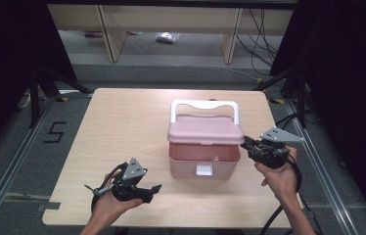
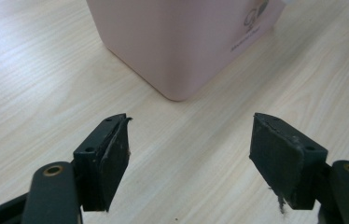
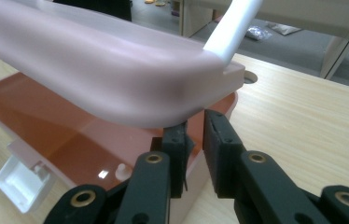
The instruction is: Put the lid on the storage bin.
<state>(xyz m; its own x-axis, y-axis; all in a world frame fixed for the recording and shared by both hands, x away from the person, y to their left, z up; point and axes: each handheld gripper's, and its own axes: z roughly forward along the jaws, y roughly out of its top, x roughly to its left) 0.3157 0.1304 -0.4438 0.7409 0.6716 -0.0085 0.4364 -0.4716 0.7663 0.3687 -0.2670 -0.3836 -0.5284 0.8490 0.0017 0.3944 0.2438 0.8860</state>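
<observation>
A pink box (image 1: 203,164) with a white latch (image 1: 204,170) stands mid-table, and its pink lid (image 1: 205,129) with a white handle (image 1: 203,104) is lifted off the rim. My right gripper (image 1: 245,142) is at the lid's right front corner. In the right gripper view its jaws (image 3: 193,126) stand close together on the lid's (image 3: 107,70) lower edge, above the box's orange-lit inside (image 3: 46,121). My left gripper (image 1: 152,192) lies low near the table's front, left of the box. Its jaws (image 2: 191,140) are wide open, facing the box's corner (image 2: 177,42) with bare wood between them.
The light wooden table (image 1: 122,127) has free room left of and behind the box. Black cables trail from the right gripper off the table's front right. Wooden furniture legs and cables stand on the floor beyond the far edge.
</observation>
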